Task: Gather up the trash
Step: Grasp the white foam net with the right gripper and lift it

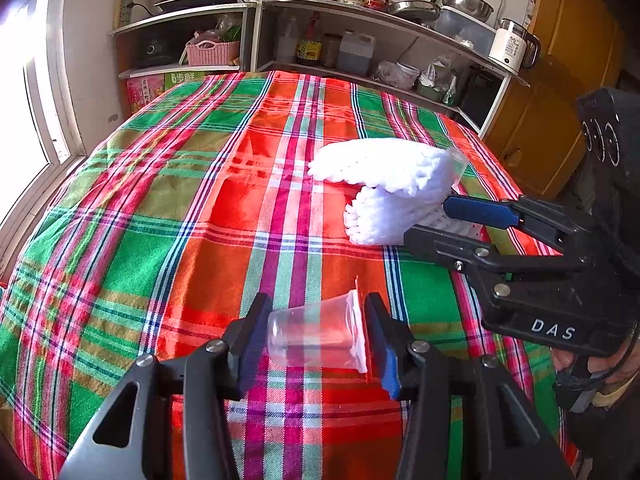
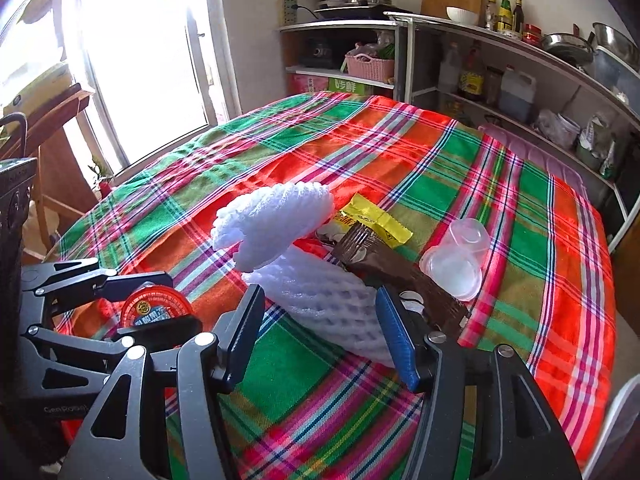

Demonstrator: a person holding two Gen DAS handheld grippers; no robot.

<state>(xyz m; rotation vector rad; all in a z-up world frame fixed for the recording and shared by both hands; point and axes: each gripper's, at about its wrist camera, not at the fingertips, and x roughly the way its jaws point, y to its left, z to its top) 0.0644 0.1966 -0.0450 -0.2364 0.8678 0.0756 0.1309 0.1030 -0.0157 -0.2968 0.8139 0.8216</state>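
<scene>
A plaid-covered table [image 1: 168,208] holds trash. My left gripper [image 1: 318,340] is closed on a clear plastic jelly cup [image 1: 316,338] lying sideways, its red foil lid [image 2: 154,308] facing right. My right gripper [image 2: 320,326] is open around the lower white foam fruit net [image 2: 332,308], fingers on either side; it also shows in the left wrist view [image 1: 436,220]. A second foam net [image 2: 276,216] lies above it. Behind are a yellow wrapper [image 2: 378,216], a brown wrapper [image 2: 396,272] and an empty clear cup [image 2: 460,260].
Kitchen shelves [image 1: 360,28] with bottles, pots and a pink basket [image 1: 212,52] stand behind the table. A window [image 2: 132,60] is at the left, a wooden chair [image 2: 52,152] beside it. A wooden cabinet [image 1: 560,80] is at the right.
</scene>
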